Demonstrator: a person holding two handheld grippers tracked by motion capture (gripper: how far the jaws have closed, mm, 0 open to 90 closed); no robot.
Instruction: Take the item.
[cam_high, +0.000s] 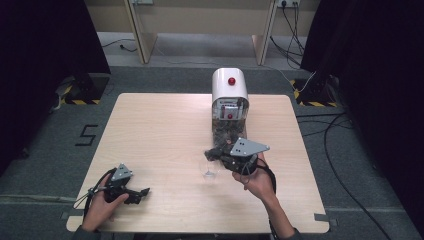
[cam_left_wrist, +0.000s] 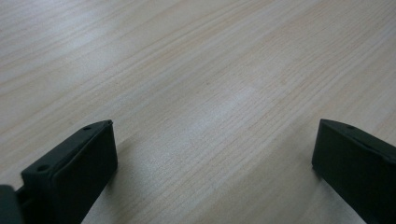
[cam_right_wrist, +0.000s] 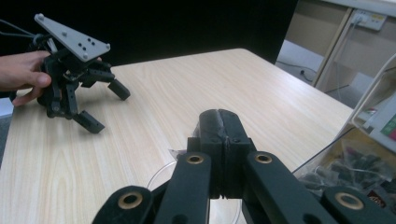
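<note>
1. Wood table (cam_high: 160, 130); white dispenser (cam_high: 229, 90) stands at the far edge, red knob on top, clear lower part holding dark pieces.
2. Clear bag (cam_high: 226, 136) of dark bits lies against the dispenser's front and runs toward the person; its near end sits at the right gripper (cam_high: 216, 154).
3. Glass (cam_high: 209, 170) stands upright on the table just below and beside the right gripper's tips; it looks empty, though it is small and clear, so I can't be sure.
4. Right gripper view: jaws pressed together, no gap; a scrap of clear film shows just left of the tips; can't tell whether it's pinched or only lying alongside. Glass rim (cam_right_wrist: 156, 175) curves under the jaws; bag (cam_right_wrist: 355, 163) off to the right.
5. Left gripper (cam_high: 142, 194) rests at the near left of the table, well apart from glass and bag; jaws spread wide, nothing between them but bare wood; idle.
6. Judgement: early stage; the job looks like getting the dark bits into the glass; the right hand is positioned at the bag's end over the glass.
7. Left to do, as I read it: get contents into the glass, then let go of the bag; none of that is done yet.
</note>
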